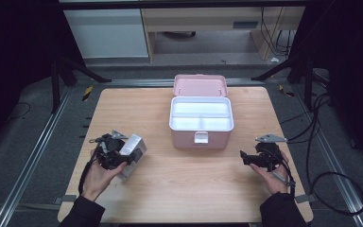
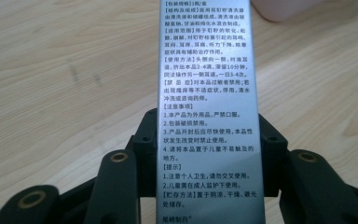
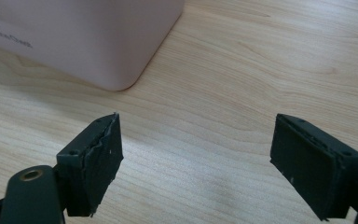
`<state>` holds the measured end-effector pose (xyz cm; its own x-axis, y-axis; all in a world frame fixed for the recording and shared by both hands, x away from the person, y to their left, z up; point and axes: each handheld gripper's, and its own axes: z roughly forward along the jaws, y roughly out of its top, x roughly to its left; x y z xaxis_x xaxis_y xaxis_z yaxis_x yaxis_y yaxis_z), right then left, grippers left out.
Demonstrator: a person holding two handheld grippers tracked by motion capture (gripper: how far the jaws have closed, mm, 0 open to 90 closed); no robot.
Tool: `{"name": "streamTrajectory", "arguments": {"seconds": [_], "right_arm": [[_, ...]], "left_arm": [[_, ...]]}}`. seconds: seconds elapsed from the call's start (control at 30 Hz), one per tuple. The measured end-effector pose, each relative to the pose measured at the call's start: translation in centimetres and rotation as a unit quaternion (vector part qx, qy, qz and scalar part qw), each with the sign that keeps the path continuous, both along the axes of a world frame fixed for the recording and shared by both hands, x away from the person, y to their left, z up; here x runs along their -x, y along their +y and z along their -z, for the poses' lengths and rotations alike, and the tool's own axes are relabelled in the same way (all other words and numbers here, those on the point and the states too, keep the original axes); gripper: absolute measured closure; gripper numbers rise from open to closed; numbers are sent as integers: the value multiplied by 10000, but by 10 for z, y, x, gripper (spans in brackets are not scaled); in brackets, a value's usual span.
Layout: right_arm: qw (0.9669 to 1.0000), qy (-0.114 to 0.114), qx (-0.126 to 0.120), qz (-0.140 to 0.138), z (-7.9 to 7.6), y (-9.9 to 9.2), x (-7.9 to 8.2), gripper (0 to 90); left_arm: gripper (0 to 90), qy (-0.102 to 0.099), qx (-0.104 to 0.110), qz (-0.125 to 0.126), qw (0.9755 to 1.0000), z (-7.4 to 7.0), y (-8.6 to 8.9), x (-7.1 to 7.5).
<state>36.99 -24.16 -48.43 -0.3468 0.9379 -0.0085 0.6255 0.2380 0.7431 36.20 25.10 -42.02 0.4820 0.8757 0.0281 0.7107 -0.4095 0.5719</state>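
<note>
So on the left side of the bench (image 1: 179,175), the left tongs (image 1: 131,157) are clamped on a small silver carton (image 1: 133,144), one jaw pressed against each long side, with the person's left hand (image 1: 99,177) underneath. In the left gripper view the carton (image 2: 208,116) runs straight up between the jaws, its face covered in small printed text, and the wood grain of the bench shows on either side of it. The carton sits near the bench's left front area, well apart from the pink box (image 1: 201,124) in the middle, which has its lid flipped up at the back and a white tray with compartments inside. Over on the right, the right tongs (image 1: 242,157) are spread wide with nothing between them, pointing toward the box, whose pink corner (image 3: 98,42) shows just ahead of them in the right gripper view.
</note>
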Motion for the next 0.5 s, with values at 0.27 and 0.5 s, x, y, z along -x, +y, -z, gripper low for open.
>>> {"name": "streamTrajectory", "arguments": {"seconds": [0.27, 0.5], "right_arm": [[10000, -31, -17, 1, 0, 0, 1, 174], [10000, -56, -37, -6, 0, 0, 1, 178]], "left_arm": [[542, 169, -132, -695, 9974, 14, 46, -10], [540, 397, -291, -806, 9955, 28, 54, -15]]}}
